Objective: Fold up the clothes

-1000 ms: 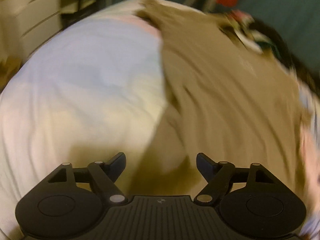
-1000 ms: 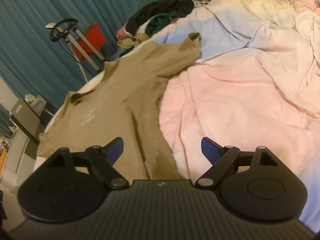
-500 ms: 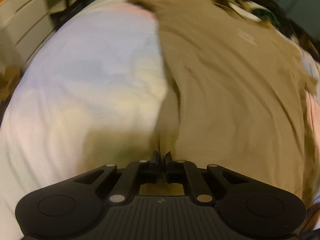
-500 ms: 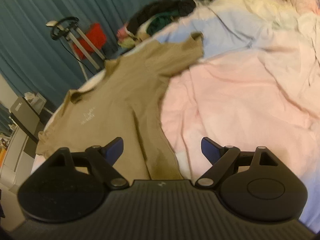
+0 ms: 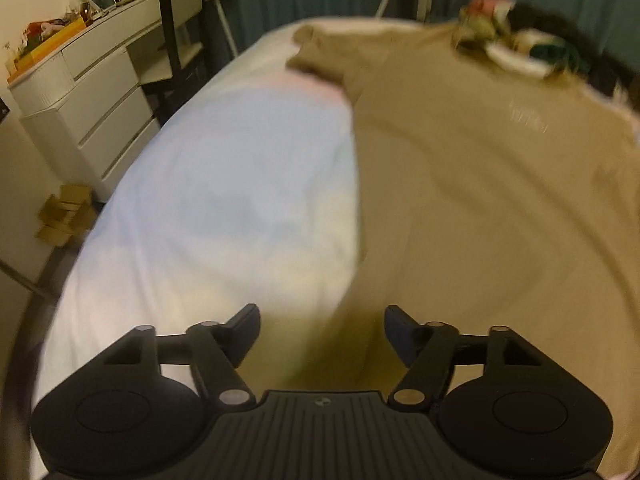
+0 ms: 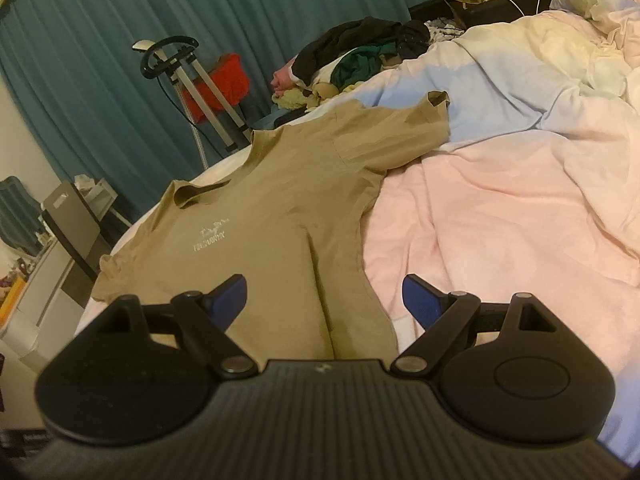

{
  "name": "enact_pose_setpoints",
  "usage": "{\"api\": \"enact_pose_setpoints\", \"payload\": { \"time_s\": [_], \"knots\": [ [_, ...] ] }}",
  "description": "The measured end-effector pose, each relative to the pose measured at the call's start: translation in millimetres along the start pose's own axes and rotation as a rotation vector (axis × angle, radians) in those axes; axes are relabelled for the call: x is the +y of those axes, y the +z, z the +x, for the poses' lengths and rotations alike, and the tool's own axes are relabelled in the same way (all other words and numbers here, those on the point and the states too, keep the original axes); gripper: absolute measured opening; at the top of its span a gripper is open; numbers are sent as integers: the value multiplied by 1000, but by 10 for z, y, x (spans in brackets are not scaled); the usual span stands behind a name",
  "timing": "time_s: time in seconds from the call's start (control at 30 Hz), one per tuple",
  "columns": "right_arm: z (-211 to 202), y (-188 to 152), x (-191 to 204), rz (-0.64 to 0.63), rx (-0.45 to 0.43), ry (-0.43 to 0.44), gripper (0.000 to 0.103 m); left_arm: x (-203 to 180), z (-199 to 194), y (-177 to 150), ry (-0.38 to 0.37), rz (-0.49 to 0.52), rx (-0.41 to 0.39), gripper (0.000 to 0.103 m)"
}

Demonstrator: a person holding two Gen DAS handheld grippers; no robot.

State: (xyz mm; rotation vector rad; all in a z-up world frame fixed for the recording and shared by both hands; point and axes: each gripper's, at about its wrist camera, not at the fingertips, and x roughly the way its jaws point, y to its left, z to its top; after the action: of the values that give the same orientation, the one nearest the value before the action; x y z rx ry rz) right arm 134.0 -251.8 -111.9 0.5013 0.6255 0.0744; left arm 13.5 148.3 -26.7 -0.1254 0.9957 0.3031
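The tan T-shirt (image 6: pixel 280 216) lies spread face up on the bed, hem toward both grippers, collar and sleeves toward the teal curtain (image 6: pixel 100 40); a lengthwise crease runs up from the hem near the middle. It looks light, soft and limp, so it should drape and wrinkle rather than hold a shape, and a pinch will likely gather a small bunch of cloth. Good places to take hold seem to be the hem corners or the shoulder seams, where doubled fabric gives the fingers more to grip. A small pale chest print sits below the collar, a little figure over one line of letters; the letters are too small to read. Under the shirt lies a pastel duvet (image 6: pixel 500 200) in pink, blue and cream. The left gripper (image 5: pixel 320 330) and right gripper (image 6: pixel 324 300) both hang over the hem end, jaws wide and holding nothing. Beyond the collar sits a heap of clothes (image 6: pixel 360 60)
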Motion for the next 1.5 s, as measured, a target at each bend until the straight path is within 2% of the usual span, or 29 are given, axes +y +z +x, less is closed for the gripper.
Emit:
{"api": "enact_pose_setpoints", "payload": {
  "time_s": [0.1, 0.27, 0.47, 0.53, 0.6, 0.73, 0.83, 0.97, 1.07, 1.17, 1.3, 1.4, 1.47, 1.5],
  "knots": [
    [6, -5, 17, -1, -9, 11, 86, -103, -93, 65, -52, -24, -69, 80],
    [14, -3, 110, -39, -48, 4, 86, -524, -177, 10, -122, -14, -150, 82],
    [57, 56, 229, -119, -147, -13, 86, -819, 58, -3, -209, 22, -264, 89],
    [146, 140, 171, -74, -185, 9, 86, -838, 208, 44, -248, 18, -304, 93],
    [316, 247, 12, 45, -185, 46, 86, -827, 253, 47, -276, -1, -339, 100],
    [755, 342, -415, 325, -154, 100, 88, -853, 343, 15, -301, 11, -382, 102],
    [1171, 327, -783, 488, -116, 147, 88, -917, 465, -37, -305, 18, -388, 102],
    [1528, 347, -984, 562, -149, 177, 79, -1005, 653, -133, -316, 10, -364, 103],
    [1794, 428, -1002, 573, -159, 177, 73, -1126, 803, -190, -303, 51, -340, 103],
    [1992, 504, -1043, 550, -246, 150, 73, -1216, 918, -178, -302, 86, -326, 102],
    [2248, 637, -1120, 553, -377, 167, 72, -1209, 1059, -144, -316, 68, -317, 103],
    [2434, 784, -1122, 485, -383, 132, 61, -1214, 1156, -113, -315, 54, -315, 102],
    [2542, 882, -1162, 484, -388, 109, 48, -1244, 1202, -92, -310, 51, -325, 103],
    [2582, 923, -1197, 494, -397, 102, 45, -1262, 1221, -80, -308, 51, -332, 102]
  ]
}}
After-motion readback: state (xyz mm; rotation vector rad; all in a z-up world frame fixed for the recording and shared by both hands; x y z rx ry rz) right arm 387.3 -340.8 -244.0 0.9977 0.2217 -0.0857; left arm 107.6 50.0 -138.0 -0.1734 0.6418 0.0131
